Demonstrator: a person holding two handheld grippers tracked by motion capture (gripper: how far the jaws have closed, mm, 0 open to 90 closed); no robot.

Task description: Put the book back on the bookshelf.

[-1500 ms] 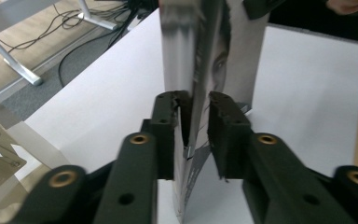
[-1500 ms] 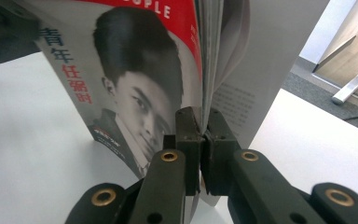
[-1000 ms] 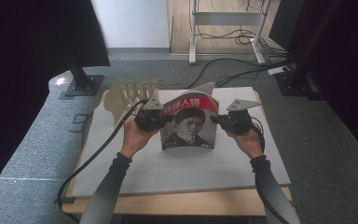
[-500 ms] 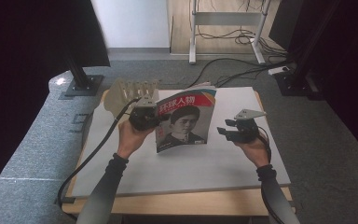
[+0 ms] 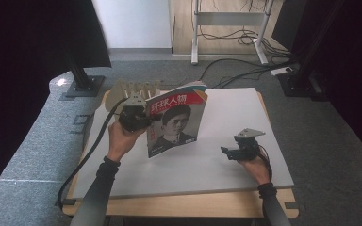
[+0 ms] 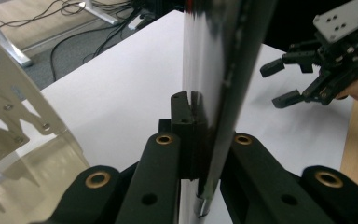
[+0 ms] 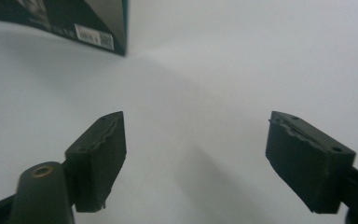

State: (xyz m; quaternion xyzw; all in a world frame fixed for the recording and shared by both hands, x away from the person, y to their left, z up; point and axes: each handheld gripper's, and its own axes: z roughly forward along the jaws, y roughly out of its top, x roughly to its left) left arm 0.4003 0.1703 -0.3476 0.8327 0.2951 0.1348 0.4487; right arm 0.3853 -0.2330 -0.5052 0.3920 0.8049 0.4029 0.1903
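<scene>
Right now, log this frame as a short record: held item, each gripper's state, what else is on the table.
held item: magazine, upright, clear of the table
left gripper: shut on the magazine's edge
right gripper: open, nothing between its fingers, jaws just been opening, low over the table
other: clear rack at the far left corner

High view: the white table (image 5: 245, 117) is evenly and brightly lit from above, while the left and right edges of the frame fall into near-black, and soft shadows lie under the hands. Left gripper view: the magazine (image 6: 223, 70) at centre is glossy, streaked with glare and blurred at close range. Right gripper view: the table surface is hazy, with diffuse shadows beneath the out-of-focus jaws.
</scene>
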